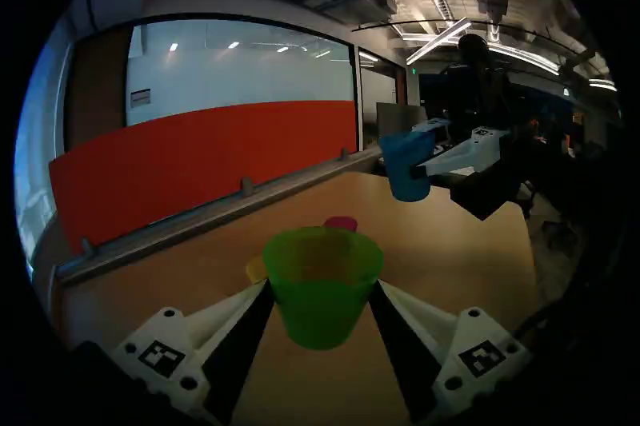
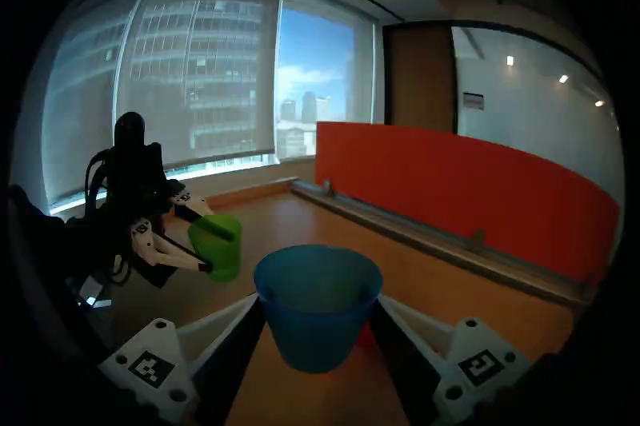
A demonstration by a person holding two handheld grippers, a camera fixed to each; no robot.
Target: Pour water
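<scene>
The left gripper (image 1: 322, 288) is clamped on a green cup (image 1: 324, 298), one white finger pressing each side of the cup wall. The cup stands upright, rim up, at the centre of the left gripper view, and the gripper points level and forward over the wooden desk (image 1: 448, 258). Whether the cup holds water cannot be told.

Right behind the green cup at 12 o'clock, the rim of a pink cup (image 1: 340, 223) shows on the desk. A yellow object (image 1: 256, 268) peeks out at the green cup's 10 o'clock. At 1 o'clock and well apart, the right gripper (image 1: 422, 164) comes in from the 3 o'clock side, closed on a blue cup (image 1: 404, 166). That cup is also upright and is carried above the desk's far part.

In the right gripper view the blue cup sits centred between its own two fingers. A red object (image 2: 366, 336) lies just beyond its lower edge at 4 o'clock. The green cup appears at the blue cup's 10 o'clock, apart from it, with the left gripper reaching in from 9 o'clock. The hand behind it is dark and hard to make out. An orange panel (image 2: 464, 186) runs along the desk's far edge from 12 to 3 o'clock, and a window (image 2: 200, 82) spans 10 to 12 o'clock.
</scene>
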